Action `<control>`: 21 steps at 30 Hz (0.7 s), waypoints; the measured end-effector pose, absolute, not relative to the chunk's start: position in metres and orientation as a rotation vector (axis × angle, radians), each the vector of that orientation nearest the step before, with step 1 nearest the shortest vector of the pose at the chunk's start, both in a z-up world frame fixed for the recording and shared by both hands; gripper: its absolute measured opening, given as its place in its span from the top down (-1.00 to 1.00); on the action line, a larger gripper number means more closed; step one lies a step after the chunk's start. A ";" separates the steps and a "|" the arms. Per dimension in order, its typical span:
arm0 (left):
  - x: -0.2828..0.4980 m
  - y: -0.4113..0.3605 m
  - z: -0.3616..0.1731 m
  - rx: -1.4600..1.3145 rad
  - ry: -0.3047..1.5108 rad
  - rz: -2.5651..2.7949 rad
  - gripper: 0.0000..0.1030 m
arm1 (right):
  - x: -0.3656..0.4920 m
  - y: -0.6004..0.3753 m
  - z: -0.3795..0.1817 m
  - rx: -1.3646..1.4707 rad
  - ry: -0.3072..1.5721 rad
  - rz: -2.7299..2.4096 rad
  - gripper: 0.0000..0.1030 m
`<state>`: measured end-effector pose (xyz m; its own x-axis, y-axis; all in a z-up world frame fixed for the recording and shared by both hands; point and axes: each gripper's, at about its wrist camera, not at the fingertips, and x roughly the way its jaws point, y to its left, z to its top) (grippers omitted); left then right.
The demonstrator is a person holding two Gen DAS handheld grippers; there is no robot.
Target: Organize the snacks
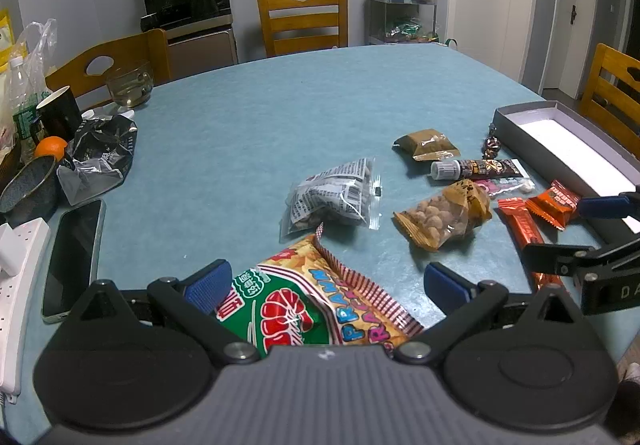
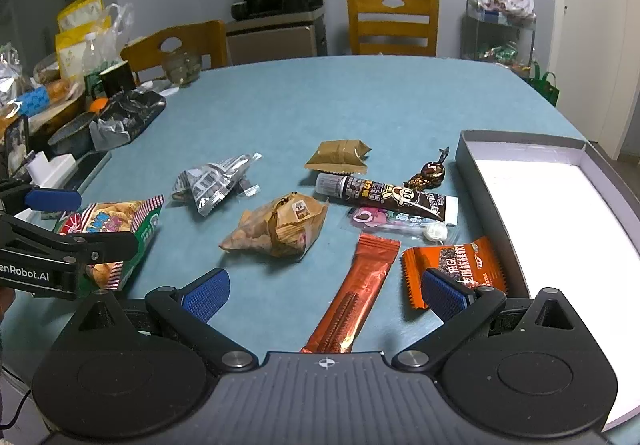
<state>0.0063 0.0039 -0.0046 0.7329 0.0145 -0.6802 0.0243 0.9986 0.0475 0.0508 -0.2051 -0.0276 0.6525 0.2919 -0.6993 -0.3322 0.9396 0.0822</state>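
- Snacks in crinkly wrappers lie scattered on my teal table [image 2: 360,97], beside a grey cardboard box [image 2: 472,165] with a white inside.
- Glossy prawn cracker bag [image 1: 304,301] sits between my left gripper's [image 1: 328,285] spread blue ribbed pads.
- Long orange foil bar [image 2: 356,293] lies between my right gripper's [image 2: 326,291] spread pads.
- Wooden chairs [image 2: 392,21] stand round the table.

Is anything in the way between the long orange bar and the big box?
Yes. The small orange packet lies on the table between the long orange bar and the gray box, right beside the box wall. The box itself looks empty inside.
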 end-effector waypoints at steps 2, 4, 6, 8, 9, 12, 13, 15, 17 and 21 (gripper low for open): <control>0.006 0.004 -0.005 0.055 0.748 -0.005 -1.00 | 0.051 -0.205 -0.027 -0.056 0.786 0.355 -1.00; 0.006 0.004 -0.005 0.055 0.748 -0.004 -1.00 | 0.051 -0.204 -0.027 -0.057 0.786 0.354 -1.00; 0.006 0.004 -0.005 0.055 0.748 -0.006 -1.00 | 0.050 -0.204 -0.028 -0.057 0.787 0.355 -1.00; 0.006 0.004 -0.005 0.056 0.749 -0.004 -1.00 | 0.051 -0.204 -0.028 -0.058 0.789 0.355 -1.00; 0.006 0.004 -0.004 0.056 0.749 -0.004 -1.00 | 0.051 -0.204 -0.029 -0.059 0.790 0.356 -1.00; 0.006 0.004 -0.004 0.056 0.748 -0.005 -1.00 | 0.051 -0.204 -0.029 -0.060 0.790 0.357 -1.00; 0.006 0.004 -0.005 0.056 0.748 -0.005 -1.00 | 0.051 -0.203 -0.029 -0.061 0.791 0.356 -1.00; 0.006 0.003 -0.004 0.057 0.749 -0.003 -1.00 | 0.051 -0.204 -0.029 -0.060 0.791 0.355 -1.00; 0.006 0.004 -0.005 0.057 0.748 -0.003 -1.00 | 0.050 -0.204 -0.029 -0.058 0.793 0.355 -1.00; 0.006 0.004 -0.004 0.058 0.748 -0.003 -1.00 | 0.050 -0.204 -0.030 -0.058 0.793 0.355 -1.00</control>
